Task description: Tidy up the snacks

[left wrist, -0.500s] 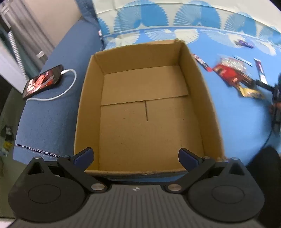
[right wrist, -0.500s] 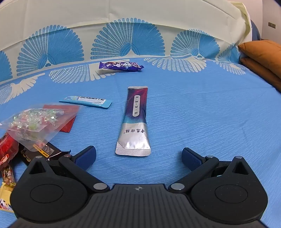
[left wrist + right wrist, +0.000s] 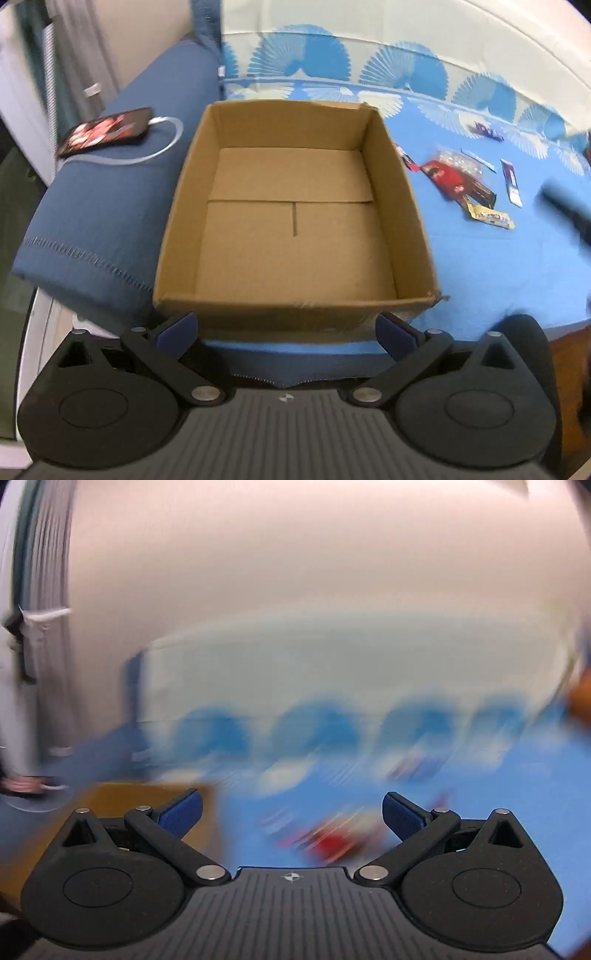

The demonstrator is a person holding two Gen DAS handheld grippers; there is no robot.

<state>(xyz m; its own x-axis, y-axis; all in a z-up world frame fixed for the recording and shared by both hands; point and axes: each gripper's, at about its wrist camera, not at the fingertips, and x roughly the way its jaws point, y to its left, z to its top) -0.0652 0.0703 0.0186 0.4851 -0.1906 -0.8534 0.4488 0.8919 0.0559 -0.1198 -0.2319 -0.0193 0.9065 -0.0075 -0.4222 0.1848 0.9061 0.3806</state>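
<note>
An empty brown cardboard box (image 3: 291,243) sits on the blue bedspread, straight ahead of my left gripper (image 3: 286,326), which is open just before the box's near wall with nothing between its fingers. Right of the box lie several snacks: a red packet (image 3: 445,173), a clear candy bag (image 3: 456,160), a yellow wrapper (image 3: 489,216), a silver-purple stick pouch (image 3: 511,182) and a purple bar (image 3: 487,131). The right wrist view is heavily blurred; my right gripper (image 3: 291,810) is open and empty, with a red smear of snacks (image 3: 336,840) and the box corner (image 3: 147,794) below it.
A phone (image 3: 107,131) on a white charging cable (image 3: 166,144) lies on the folded dark blue blanket (image 3: 103,221) left of the box. A dark blurred shape (image 3: 565,210) crosses the right edge of the left wrist view. An orange pillow (image 3: 581,698) shows at the far right.
The left gripper has pulled back from the box, whose near wall now shows. The right gripper has swung up and to the left, away from the silver stick pouch; its view is now blurred.
</note>
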